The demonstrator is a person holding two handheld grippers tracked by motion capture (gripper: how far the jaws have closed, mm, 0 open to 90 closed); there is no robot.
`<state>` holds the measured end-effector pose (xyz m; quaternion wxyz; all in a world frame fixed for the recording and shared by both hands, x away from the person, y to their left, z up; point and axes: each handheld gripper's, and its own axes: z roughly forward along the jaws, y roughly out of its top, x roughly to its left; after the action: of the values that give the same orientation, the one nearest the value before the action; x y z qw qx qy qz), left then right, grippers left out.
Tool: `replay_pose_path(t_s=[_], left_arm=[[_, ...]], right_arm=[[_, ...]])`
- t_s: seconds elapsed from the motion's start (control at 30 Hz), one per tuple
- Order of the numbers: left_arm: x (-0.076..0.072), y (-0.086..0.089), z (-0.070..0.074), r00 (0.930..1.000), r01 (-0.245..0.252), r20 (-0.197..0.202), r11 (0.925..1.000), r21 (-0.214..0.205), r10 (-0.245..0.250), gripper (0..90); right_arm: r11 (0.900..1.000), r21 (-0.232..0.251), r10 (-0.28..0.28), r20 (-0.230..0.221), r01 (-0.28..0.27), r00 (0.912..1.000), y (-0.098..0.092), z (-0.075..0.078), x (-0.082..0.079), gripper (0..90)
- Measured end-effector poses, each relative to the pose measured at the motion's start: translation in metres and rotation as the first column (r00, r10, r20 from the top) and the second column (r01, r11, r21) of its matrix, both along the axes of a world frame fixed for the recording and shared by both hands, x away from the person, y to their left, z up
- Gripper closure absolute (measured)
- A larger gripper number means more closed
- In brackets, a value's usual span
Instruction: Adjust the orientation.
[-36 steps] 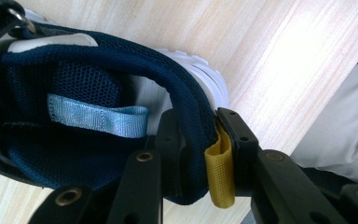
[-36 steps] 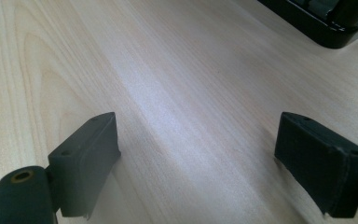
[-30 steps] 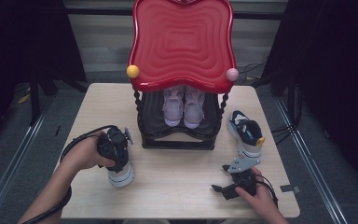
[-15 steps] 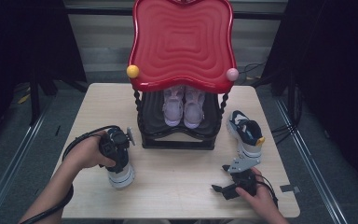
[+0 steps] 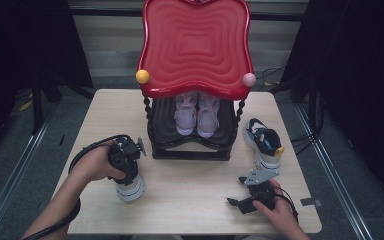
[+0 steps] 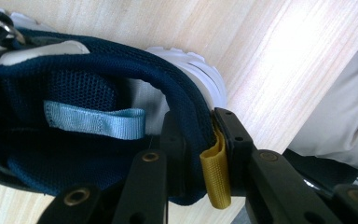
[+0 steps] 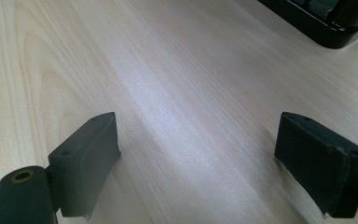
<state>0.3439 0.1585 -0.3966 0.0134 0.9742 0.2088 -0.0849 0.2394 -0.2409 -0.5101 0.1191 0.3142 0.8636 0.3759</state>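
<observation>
The left claw (image 6: 200, 154) pinches the padded heel collar of a navy shoe (image 6: 74, 140), one jaw inside the opening and one outside against the yellow pull loop (image 6: 216, 175); its jaws have just been closing onto that collar. In the high view the left claw (image 5: 125, 167) stands over the shoe (image 5: 129, 187), which sits on its white sole on the surface (image 5: 190, 200), left of the black rack (image 5: 190, 145). The collar is soft foam and mesh, so it gives under the pads and the shoe will likely hang and swing from the heel when lifted; it looks light, and the grip looks sound as long as the jaws stay deep on the rim. The pull loop alone would be too floppy to hold by.

The right claw (image 7: 196, 163) is spread wide with nothing between its jaws, low over bare wood. In the high view the right claw (image 5: 255, 192) lies just short of the second shoe (image 5: 264, 142) by the rack's right side. A pale pair (image 5: 196, 112) sits in the rack under the red top (image 5: 196, 45).
</observation>
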Motion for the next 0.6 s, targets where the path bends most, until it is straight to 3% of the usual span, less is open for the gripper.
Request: replay_pose_path(t_s=[0.07, 0.1, 0.17, 0.5, 0.6], left_arm=[[-0.0011, -0.0018, 0.0000, 0.9999, -0.013, 0.002, 0.9999, -0.008, 0.013, 75.3], [0.0003, -0.0019, 0.0008, 1.0000, 0.008, 0.001, 1.0000, -0.002, -0.008, 75.2], [-0.0018, -0.0033, -0.0006, 0.9998, -0.014, -0.011, 0.9995, -0.028, 0.014, 75.2], [-0.0018, 0.0041, -0.0020, 0.9991, 0.042, 0.007, 0.9979, -0.049, -0.042, 68.0], [-0.0033, 0.0015, -0.0018, 0.9976, 0.069, 0.004, 0.9971, -0.033, -0.069, 71.5]], right_arm=[[1.0000, 0.000, 0.000, 0.000, 0.000, 1.0000, 0.0000, 0.0000, 0.0000, 12.7], [1.0000, 0.000, 0.000, 0.000, 0.000, 1.0000, 0.0000, 0.0000, 0.0000, 12.8], [1.0000, 0.001, 0.000, -0.001, 0.000, 1.0000, -0.0001, 0.0000, 0.0000, 12.7], [1.0000, 0.000, 0.000, -0.001, 0.000, 1.0000, 0.0000, 0.0000, 0.0000, 12.7], [1.0000, 0.000, 0.000, -0.001, 0.000, 1.0000, 0.0000, 0.0000, 0.0000, 12.7]])
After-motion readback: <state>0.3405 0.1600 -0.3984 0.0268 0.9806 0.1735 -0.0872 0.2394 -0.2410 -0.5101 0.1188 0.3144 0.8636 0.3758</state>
